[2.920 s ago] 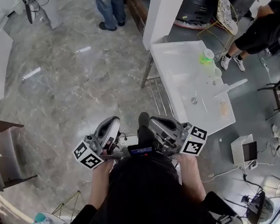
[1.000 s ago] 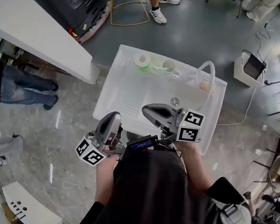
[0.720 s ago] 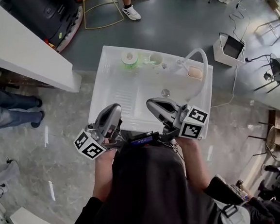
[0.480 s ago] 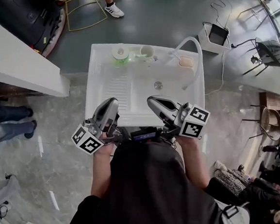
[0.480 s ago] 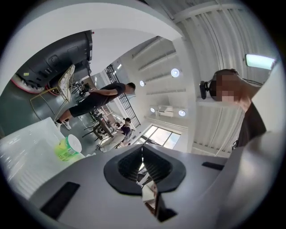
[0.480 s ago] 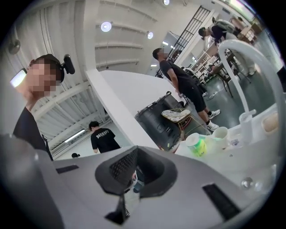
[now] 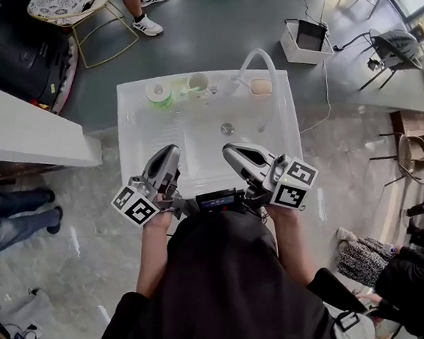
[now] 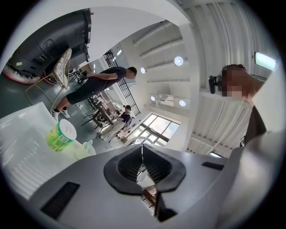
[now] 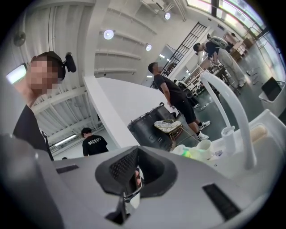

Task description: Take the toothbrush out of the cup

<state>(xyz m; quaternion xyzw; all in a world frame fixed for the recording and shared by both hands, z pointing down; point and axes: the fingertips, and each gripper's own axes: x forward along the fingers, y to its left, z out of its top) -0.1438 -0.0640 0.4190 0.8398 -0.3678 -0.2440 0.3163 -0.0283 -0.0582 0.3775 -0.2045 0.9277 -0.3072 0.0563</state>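
Update: the person has walked up and swung round. The sink unit (image 7: 126,117) was off at 1 o'clock a few seconds back; now it's square ahead at 12, with both tools over its near rim. I'd call the approach done and the reach not started.

Left gripper (image 7: 171,152): jaws together, nothing in them. Right gripper (image 7: 230,150): same, pinched closed and empty. One has to open before any grab.

Back ledge, left to right: green tub (image 7: 158,94), cup (image 7: 198,82) just beside it at its 3 o'clock, faucet (image 7: 255,57), tan soap bar (image 7: 261,87). The toothbrush (image 8: 89,144) looks to be in the cup, pale head poking over the rim; too small to tell its lean.

The cup sits at about 12–1 o'clock from the left tool and 11 from the right. Only the basin and drain (image 7: 227,129) lie between. Watch the tub on the cup's left and the faucet arch on its right. The wire chair (image 7: 64,3) at 10 o'clock is well apart from the sink.
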